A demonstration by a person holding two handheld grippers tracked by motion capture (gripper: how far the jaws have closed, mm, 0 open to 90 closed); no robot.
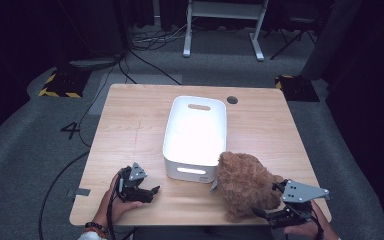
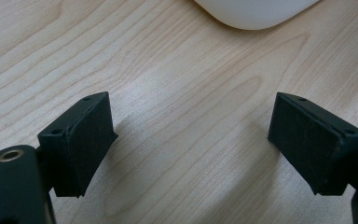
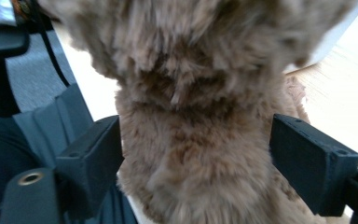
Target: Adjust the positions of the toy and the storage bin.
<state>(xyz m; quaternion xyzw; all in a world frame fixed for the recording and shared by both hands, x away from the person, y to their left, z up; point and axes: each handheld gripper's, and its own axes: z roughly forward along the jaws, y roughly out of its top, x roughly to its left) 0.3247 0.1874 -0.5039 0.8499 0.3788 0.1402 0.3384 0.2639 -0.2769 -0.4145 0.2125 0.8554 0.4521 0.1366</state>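
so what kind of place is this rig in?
Probably a lab or recording studio: a lone wooden table on grey carpet, loose cables on the floor, hazard-striped base plates, and dark curtains around.

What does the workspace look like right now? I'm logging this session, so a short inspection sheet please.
Surface: light wooden table, round grommet hole at its far edge.
Job's things: brown plush toy on the near right part of the table, against the white bin; bin looks empty.
Clutter: nothing seen.
Grippers: left hand-held gripper open over bare wood; right hand-held gripper open, jaws on either side of the plush, a gap showing at the right jaw.
Cables: black cables across the grey floor.
Surroundings: dark curtains, white frame legs, yellow-black striped plates.
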